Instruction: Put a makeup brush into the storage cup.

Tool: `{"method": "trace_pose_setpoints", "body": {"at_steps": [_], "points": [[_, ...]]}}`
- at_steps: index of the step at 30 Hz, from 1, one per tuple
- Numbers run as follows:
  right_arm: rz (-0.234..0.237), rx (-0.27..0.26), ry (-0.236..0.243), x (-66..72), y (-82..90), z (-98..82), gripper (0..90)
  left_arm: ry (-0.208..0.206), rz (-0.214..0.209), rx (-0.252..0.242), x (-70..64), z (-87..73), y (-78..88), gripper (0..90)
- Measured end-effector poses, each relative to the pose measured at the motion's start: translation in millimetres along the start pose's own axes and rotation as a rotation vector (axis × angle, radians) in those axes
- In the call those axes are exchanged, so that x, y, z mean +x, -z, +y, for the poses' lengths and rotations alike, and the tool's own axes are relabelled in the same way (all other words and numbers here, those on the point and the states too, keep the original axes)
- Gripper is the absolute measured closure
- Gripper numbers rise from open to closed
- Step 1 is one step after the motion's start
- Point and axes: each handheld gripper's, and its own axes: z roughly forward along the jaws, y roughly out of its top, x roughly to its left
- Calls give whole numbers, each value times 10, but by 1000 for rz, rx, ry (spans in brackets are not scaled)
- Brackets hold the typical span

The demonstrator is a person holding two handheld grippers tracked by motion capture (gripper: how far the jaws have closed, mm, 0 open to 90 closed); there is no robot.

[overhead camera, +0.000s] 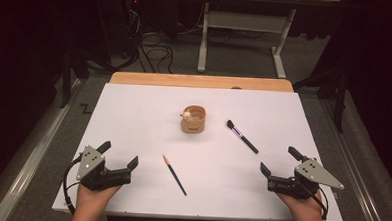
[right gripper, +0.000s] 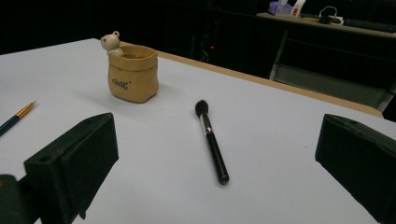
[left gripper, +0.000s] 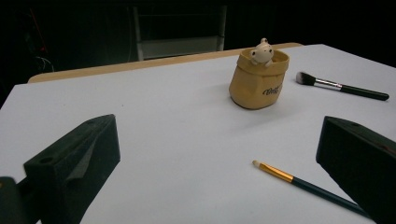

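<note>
At the left edge of the white table point(overhead camera: 134, 108) we hold the left gripper point(overhead camera: 119, 154), a black two-jaw tool with a grey three-cornered plate on top; its jaws stand wide apart and hold nothing. Just to its right lies a thin dark-handled brush with a gold ferrule and a pale tip point(overhead camera: 174, 174), flat on the table, its tip pointing away from us. In the left gripper view this thin brush point(left gripper: 308, 185) lies close before the right-hand jaw. Beyond it, near the table's middle, stands a small tan pot shaped like a sack with a little cream bear figure on its rim point(overhead camera: 193, 119), upright. To the right of the pot lies a black makeup brush with a dark fluffy head point(overhead camera: 242, 136), apart from the pot. At the right edge we hold the right gripper point(overhead camera: 278, 160), jaws likewise spread and bare.
</note>
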Motion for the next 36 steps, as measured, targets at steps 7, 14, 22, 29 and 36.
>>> {"method": "trace_pose_setpoints", "body": {"at_steps": [7,14,22,29,36], "points": [[-5,7,1,-5,-20,-16,3,-1,3,21,11,-18,-25,6],[-11,21,-13,-14,-36,-36,3,14,6,58,48,-43,-54,6],[-11,36,-15,-12,-57,-45,3,22,9,93,88,-66,-79,6],[-10,41,-15,-13,-65,-53,3,27,13,116,101,-84,-101,6],[-17,52,-27,-16,-70,-63,3,31,24,153,113,-107,-128,6]]}}
